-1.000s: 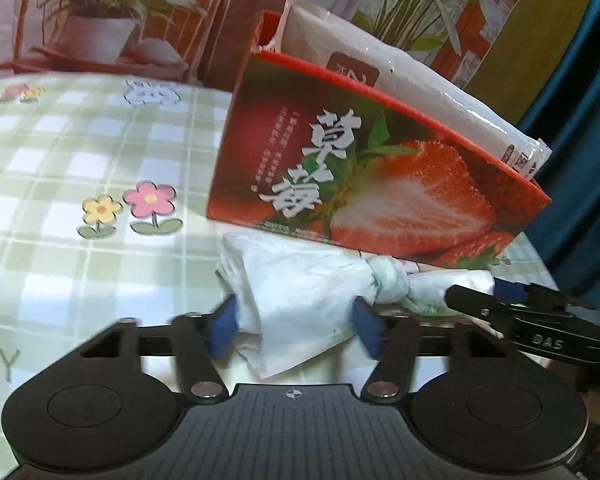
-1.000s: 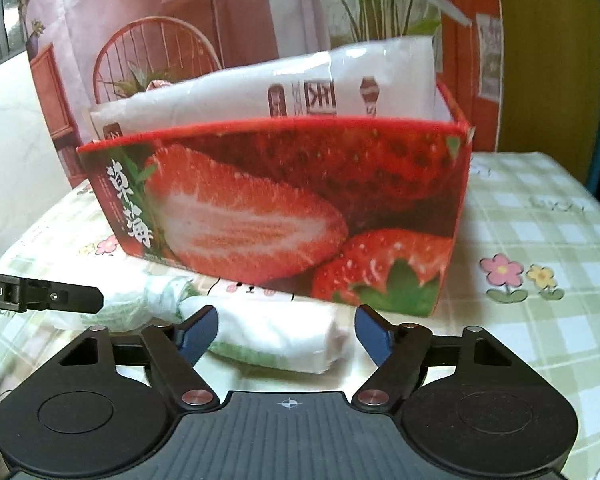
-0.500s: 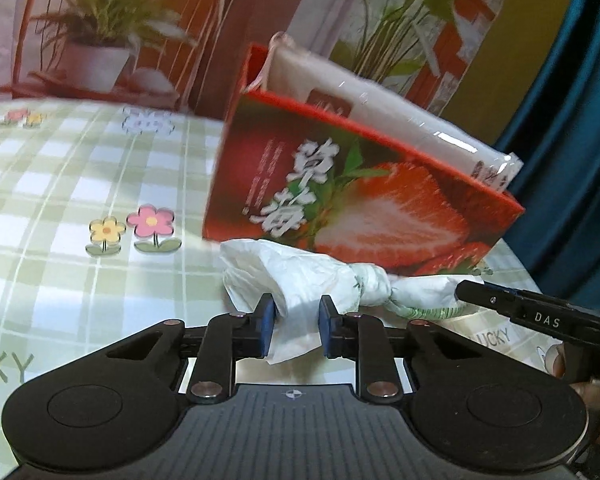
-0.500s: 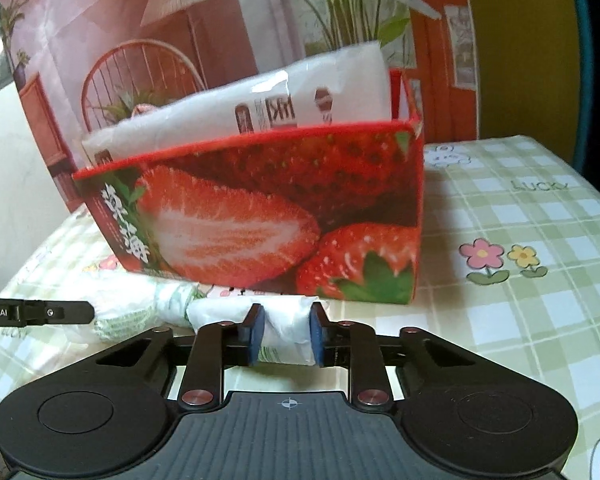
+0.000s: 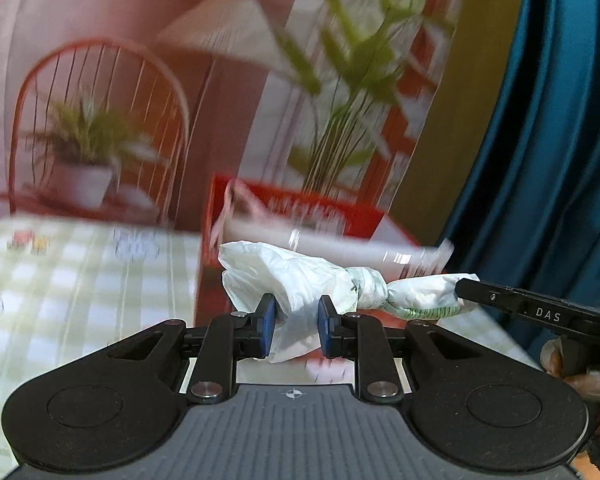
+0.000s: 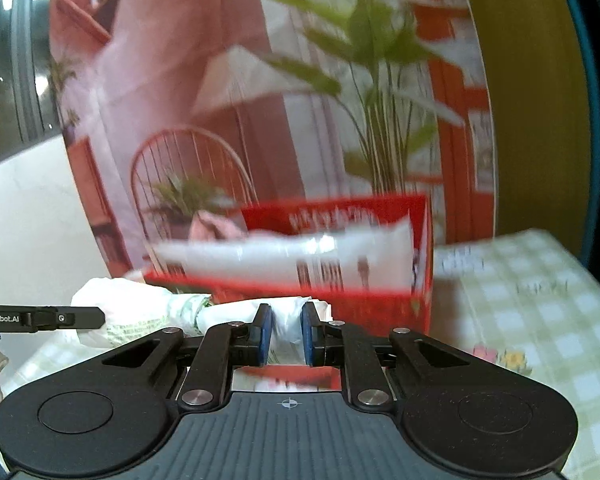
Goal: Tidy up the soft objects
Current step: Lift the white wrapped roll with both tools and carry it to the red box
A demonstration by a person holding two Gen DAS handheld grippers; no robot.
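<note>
Moved: you raised the knotted bag (image 5: 300, 280) off the worktop (image 5: 80, 280) to the red box (image 6: 380, 216) rim.
Left claw (image 5: 296, 330): just closed, pinching one end.
Right claw (image 6: 286, 334): just closed, pinching the other.
Risk: thin plastic could slip or snag the rim.

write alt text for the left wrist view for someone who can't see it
The left hand-held gripper is shut on one end of a knotted white plastic bag, and the right hand-held gripper holds the other end. Behind it, blurred, a red box with a white packet inside stands on a green checked tablecloth.
</note>
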